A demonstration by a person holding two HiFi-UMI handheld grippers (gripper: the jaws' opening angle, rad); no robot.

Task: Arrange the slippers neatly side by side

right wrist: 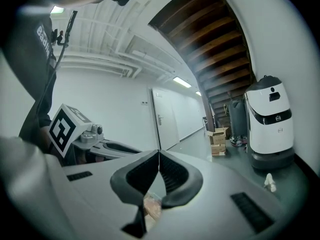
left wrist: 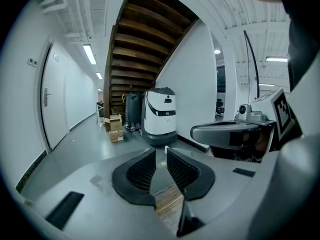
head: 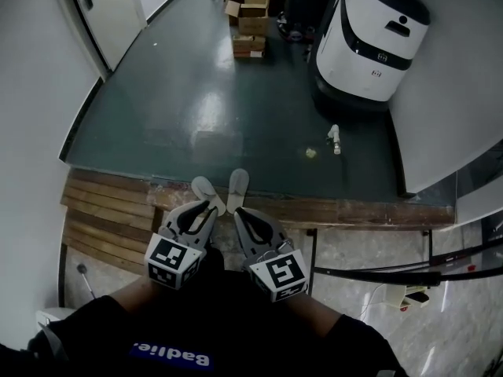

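Two pale grey slippers lie next to each other on the floor just past the wooden step, toes away from me: the left slipper [head: 207, 193] and the right slipper [head: 237, 188], heels close, toes slightly splayed. My left gripper [head: 211, 208] hovers just short of the left slipper's heel; its jaws stand a little apart with nothing between them [left wrist: 161, 152]. My right gripper [head: 239, 212] hangs just short of the right slipper's heel, its tips touching and holding nothing [right wrist: 159, 152]. Neither slipper shows in the two gripper views.
A wooden step [head: 110, 210] runs across below the slippers. A white service robot [head: 373, 42] stands at the back right, cardboard boxes [head: 250, 22] behind. A small white bottle [head: 335, 138] and a yellowish scrap [head: 310, 153] lie on the dark floor. Cables [head: 393, 272] cross at lower right.
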